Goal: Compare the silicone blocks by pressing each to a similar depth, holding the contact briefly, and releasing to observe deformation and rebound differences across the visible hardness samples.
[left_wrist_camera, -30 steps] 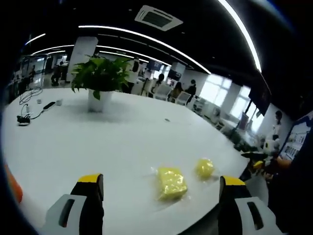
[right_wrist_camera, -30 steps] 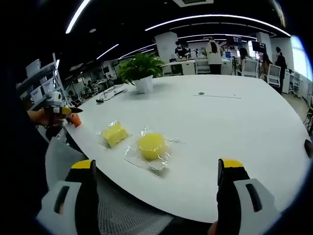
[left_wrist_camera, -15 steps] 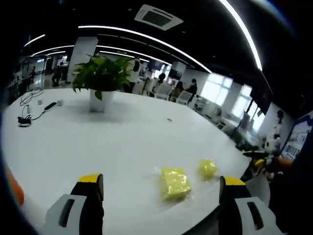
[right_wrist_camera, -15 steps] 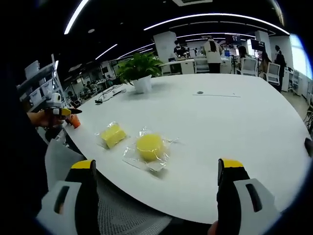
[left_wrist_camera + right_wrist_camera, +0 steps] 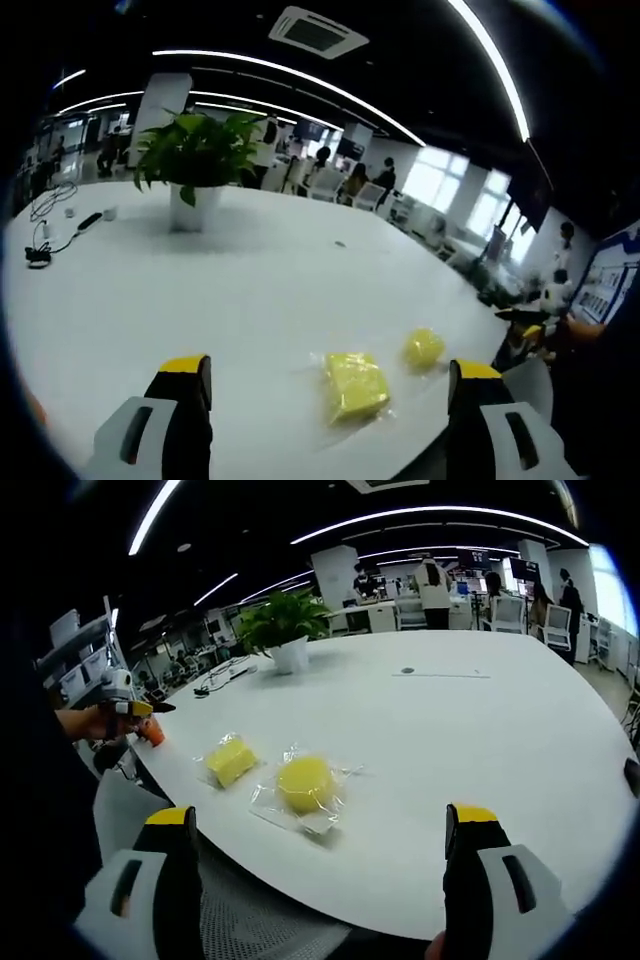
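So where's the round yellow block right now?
In the right gripper view, the round yellow block lies in clear wrap near the white table's edge, right of the square block.

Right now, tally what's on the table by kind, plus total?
Yellow blocks in clear wrap: 2, square block and round block
Potted plants: 1, plant
Cable clusters: 1, cables at the far edge; what they join to is too small to tell
Total: 4
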A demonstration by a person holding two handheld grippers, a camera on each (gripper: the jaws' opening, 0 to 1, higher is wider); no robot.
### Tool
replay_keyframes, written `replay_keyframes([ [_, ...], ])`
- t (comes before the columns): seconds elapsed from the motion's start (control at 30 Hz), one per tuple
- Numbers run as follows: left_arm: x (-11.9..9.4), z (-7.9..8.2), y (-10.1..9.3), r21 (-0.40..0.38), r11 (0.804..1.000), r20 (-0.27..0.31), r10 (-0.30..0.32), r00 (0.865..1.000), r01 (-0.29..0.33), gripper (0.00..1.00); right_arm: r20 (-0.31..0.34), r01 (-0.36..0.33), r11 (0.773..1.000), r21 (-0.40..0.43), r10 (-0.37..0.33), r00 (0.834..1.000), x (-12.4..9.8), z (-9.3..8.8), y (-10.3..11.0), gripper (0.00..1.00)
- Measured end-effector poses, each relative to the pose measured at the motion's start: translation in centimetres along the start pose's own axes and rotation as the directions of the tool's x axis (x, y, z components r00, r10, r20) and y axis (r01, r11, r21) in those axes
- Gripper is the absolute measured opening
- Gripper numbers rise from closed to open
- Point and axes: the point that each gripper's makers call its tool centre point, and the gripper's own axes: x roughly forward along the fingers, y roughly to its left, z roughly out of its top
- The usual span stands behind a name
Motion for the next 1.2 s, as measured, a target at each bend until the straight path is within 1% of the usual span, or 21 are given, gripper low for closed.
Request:
replay_keyframes([
  [0.2,1.2,-0.4,0.0,-0.007,1.000,-0.027,-0.018,0.999,0.018,1.00,-0.007,-0.008,1.000,-0.001,0.008,1.000,0.3,-0.2,0.2,0.96],
  [0.27,1.8,-0.6,0.2,-0.003,1.000,-0.037,-0.018,0.999,0.017,1.00,-0.009,-0.008,1.000,0.000,0.008,1.000,0.2,-0.2,0.3,0.96],
  [0.43,3.3,-0.7,0.2,-0.015,0.999,-0.056,-0.042,0.998,0.041,0.99,-0.009,-0.009,1.000,0.015,0.009,1.000,-0.1,-0.6,0.6,0.96],
  [0.6,5.0,-1.1,0.0,0.009,0.998,-0.090,-0.065,0.994,0.066,0.97,-0.013,-0.008,1.000,0.022,0.008,1.000,0.0,-1.0,0.7,0.96],
  [0.7,5.8,-1.5,-0.2,0.023,0.997,-0.111,-0.076,0.991,0.079,0.96,-0.001,-0.002,1.000,0.019,0.002,1.000,0.1,-0.8,0.8,0.96],
  [0.8,6.6,-2.1,-0.3,0.026,0.995,-0.130,-0.091,0.987,0.095,0.96,-0.004,-0.005,1.000,0.018,0.005,1.000,0.4,-0.8,1.0,0.96],
  [0.87,7.1,-2.6,-0.1,0.042,0.995,-0.147,-0.086,0.985,0.093,0.96,-0.005,-0.006,1.000,0.015,0.006,1.000,0.4,-0.8,1.0,0.96],
  [0.9,7.3,-2.8,0.3,0.063,0.995,-0.154,-0.067,0.986,0.077,0.96,-0.006,-0.007,1.000,0.016,0.008,1.000,0.5,-0.7,1.1,0.96],
  [0.93,7.5,-2.9,0.4,0.066,0.995,-0.156,-0.064,0.986,0.075,0.96,-0.007,-0.008,1.000,0.016,0.008,1.000,0.5,-0.7,1.1,0.96],
  [1.0,7.8,-3.2,0.8,0.046,0.996,-0.156,-0.063,0.986,0.071,0.93,-0.009,-0.008,1.000,0.016,0.008,1.000,0.5,-0.6,1.1,0.96],
  [1.07,8.0,-3.3,1.2,0.020,0.998,-0.154,-0.053,0.987,0.056,0.92,-0.011,-0.011,1.000,0.016,0.011,1.000,0.5,-0.6,1.2,0.96],
  [1.13,8.5,-3.4,1.7,-0.027,0.999,-0.146,-0.051,0.988,0.047,0.92,-0.019,-0.013,1.000,0.015,0.013,1.000,0.6,-0.8,1.3,0.96],
  [1.17,8.6,-3.6,2.2,-0.025,0.999,-0.155,-0.028,0.988,0.024,0.94,-0.021,-0.013,1.000,0.016,0.013,1.000,0.6,-0.8,1.3,0.96],
  [1.2,8.9,-3.9,2.6,-0.005,1.000,-0.172,-0.003,0.985,0.003,0.96,-0.022,-0.014,1.000,0.018,0.014,1.000,0.6,-0.9,1.3,0.96],
])
